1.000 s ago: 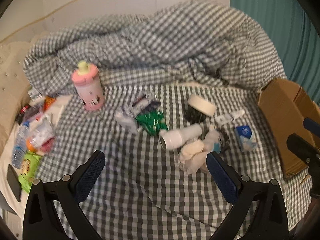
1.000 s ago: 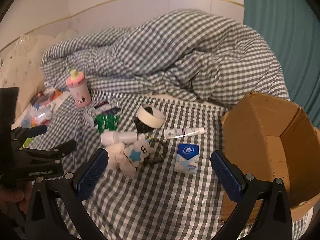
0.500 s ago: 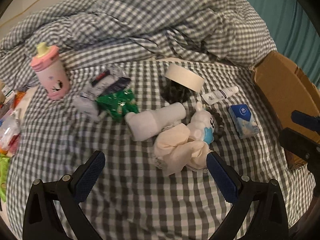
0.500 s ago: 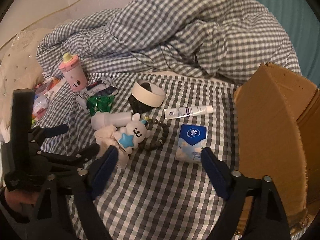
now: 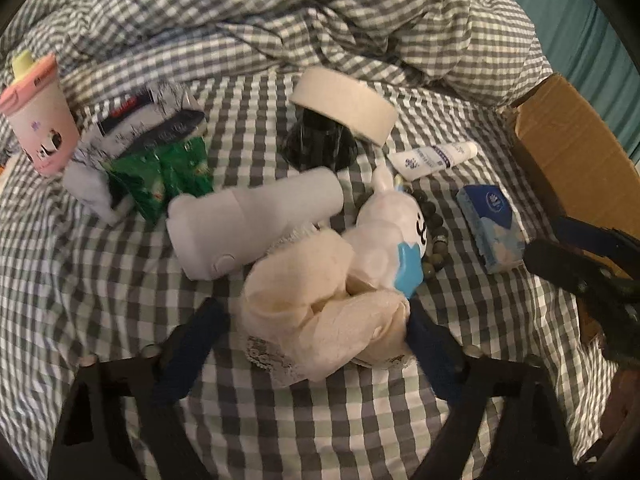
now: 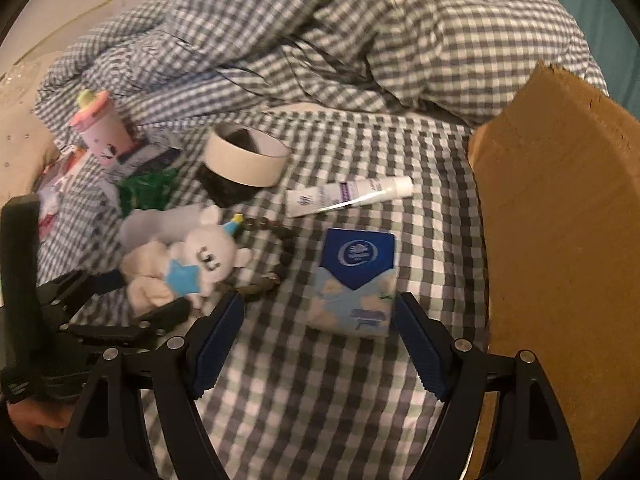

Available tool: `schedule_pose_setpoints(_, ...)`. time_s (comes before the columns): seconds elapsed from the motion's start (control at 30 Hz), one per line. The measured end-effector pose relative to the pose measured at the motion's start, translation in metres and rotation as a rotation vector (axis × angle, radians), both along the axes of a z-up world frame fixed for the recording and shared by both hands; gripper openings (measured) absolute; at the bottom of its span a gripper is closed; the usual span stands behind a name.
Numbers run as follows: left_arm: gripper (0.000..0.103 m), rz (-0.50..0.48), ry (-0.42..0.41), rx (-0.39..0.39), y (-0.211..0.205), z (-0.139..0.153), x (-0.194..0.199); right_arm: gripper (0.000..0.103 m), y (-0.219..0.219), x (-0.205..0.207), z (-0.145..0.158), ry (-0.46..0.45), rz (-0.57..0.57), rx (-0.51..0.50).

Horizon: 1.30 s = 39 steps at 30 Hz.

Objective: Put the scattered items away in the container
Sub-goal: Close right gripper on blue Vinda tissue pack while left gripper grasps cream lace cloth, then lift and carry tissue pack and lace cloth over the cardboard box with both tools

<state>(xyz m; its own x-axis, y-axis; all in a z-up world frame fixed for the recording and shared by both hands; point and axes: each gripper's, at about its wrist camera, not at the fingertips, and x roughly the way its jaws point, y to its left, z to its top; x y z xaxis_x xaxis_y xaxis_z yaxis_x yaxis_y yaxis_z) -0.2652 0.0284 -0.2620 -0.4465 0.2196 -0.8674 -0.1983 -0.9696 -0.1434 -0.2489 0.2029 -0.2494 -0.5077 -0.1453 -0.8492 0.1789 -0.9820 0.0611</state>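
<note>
A bed covered in a grey-and-white checked sheet [image 6: 320, 400] holds a scatter of small things, with a rumpled checked duvet [image 6: 340, 40] heaped behind them. An open cardboard box [image 6: 560, 240], the container, stands at the right edge of the bed.

The left gripper [image 5: 316, 332] points down at a crumpled cream cloth [image 5: 320, 312]. Its blue-padded fingers [image 5: 192, 344] are closing, with the cloth between them; the right finger meets the cloth's edge, while the left finger stands apart from it. A white plush toy with a blue star [image 5: 392, 240] lies against the cloth, and a string of dark beads [image 5: 434, 236] curls beside the toy. A white bottle [image 5: 248, 220] lies on its side just left of the toy.

The right gripper [image 6: 318, 320] hovers over a blue tissue pack [image 6: 354, 280], which lies flat between its partly open fingers [image 6: 218, 340]. The fingers are not touching the pack.

Farther back lie a white tube [image 6: 348, 196], a roll of tape [image 6: 244, 158] leaning on a dark object [image 6: 226, 188], green packets [image 5: 160, 176] and an upright pink cup [image 5: 38, 112].
</note>
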Motion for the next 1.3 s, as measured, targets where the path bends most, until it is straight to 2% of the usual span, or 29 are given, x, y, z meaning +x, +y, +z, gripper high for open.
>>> schedule_pose_setpoints(0.03, 0.074, 0.001, -0.005, 0.008, 0.0, -0.001, 0.0, 0.077, 0.002, -0.003, -0.003, -0.005, -0.007, 0.005)
schedule_pose_setpoints(0.13, 0.064, -0.008, -0.008, 0.012, 0.001, -0.001, 0.001, 0.077, 0.007, -0.008, -0.013, -0.023, -0.023, 0.022)
schedule_pose_setpoints(0.27, 0.045, -0.016, -0.004, 0.013, 0.002, 0.001, 0.001, 0.064, 0.01, -0.015, -0.027, -0.053, -0.037, 0.035)
schedule_pose_setpoints(0.53, 0.03, -0.001, 0.003, 0.009, -0.001, 0.004, 0.001, 0.062, 0.007, -0.023, -0.044, -0.08, -0.033, 0.061)
schedule_pose_setpoints(0.63, 0.028, -0.001, 0.014, -0.006, 0.0, 0.006, 0.003, 0.054, 0.005, -0.024, -0.044, -0.08, -0.032, 0.071)
schedule_pose_setpoints(0.77, 0.025, 0.013, 0.023, -0.015, -0.002, 0.01, 0.005, 0.053, 0.001, -0.025, -0.044, -0.075, -0.027, 0.097)
schedule_pose_setpoints(0.9, 0.025, 0.032, 0.037, -0.022, -0.007, 0.019, 0.011, 0.053, 0.0, -0.02, -0.036, -0.066, -0.02, 0.074)
schedule_pose_setpoints(1.3, 0.024, 0.136, 0.149, -0.017, -0.032, 0.073, 0.043, 0.053, -0.027, 0.03, 0.026, 0.059, 0.035, 0.018)
